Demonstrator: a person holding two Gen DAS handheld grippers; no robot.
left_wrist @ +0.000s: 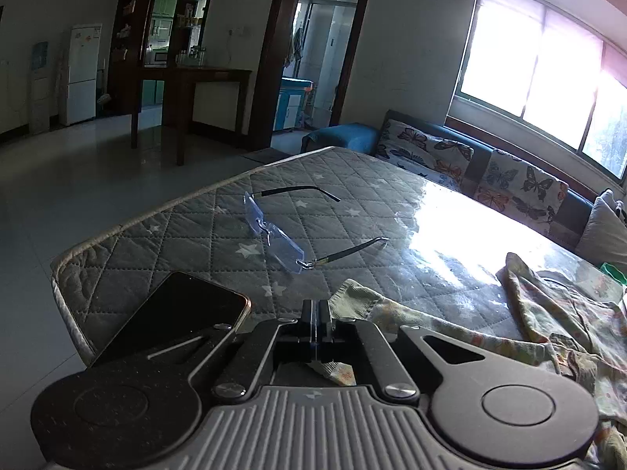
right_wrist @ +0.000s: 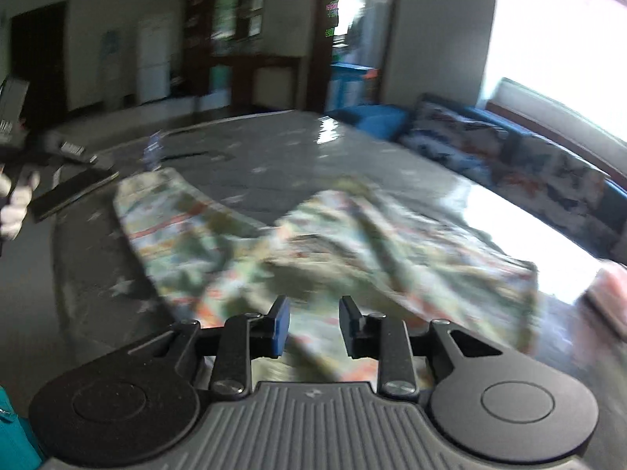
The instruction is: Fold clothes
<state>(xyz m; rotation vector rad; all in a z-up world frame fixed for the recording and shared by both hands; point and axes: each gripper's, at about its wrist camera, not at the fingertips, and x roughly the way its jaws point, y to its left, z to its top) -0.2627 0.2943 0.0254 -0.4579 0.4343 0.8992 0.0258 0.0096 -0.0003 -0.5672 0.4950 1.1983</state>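
A pale green patterned garment [right_wrist: 313, 243] lies crumpled on a grey quilted table top [left_wrist: 188, 235]. In the left wrist view the garment [left_wrist: 548, 313] stretches to the right, and my left gripper [left_wrist: 315, 313] is shut on one corner of it, near the table's left end. My right gripper [right_wrist: 314, 323] is open, its blue-padded fingers [right_wrist: 280, 325] just above the garment's near edge. The right wrist view is motion-blurred. The left gripper also shows far left in the right wrist view [right_wrist: 70, 152], held by a gloved hand.
Rimless glasses [left_wrist: 282, 231] lie open on the table beyond the left gripper. A dark phone [left_wrist: 180, 313] lies at the table's left corner, close to the gripper. A butterfly-print sofa [left_wrist: 490, 172] runs along the far side under a bright window.
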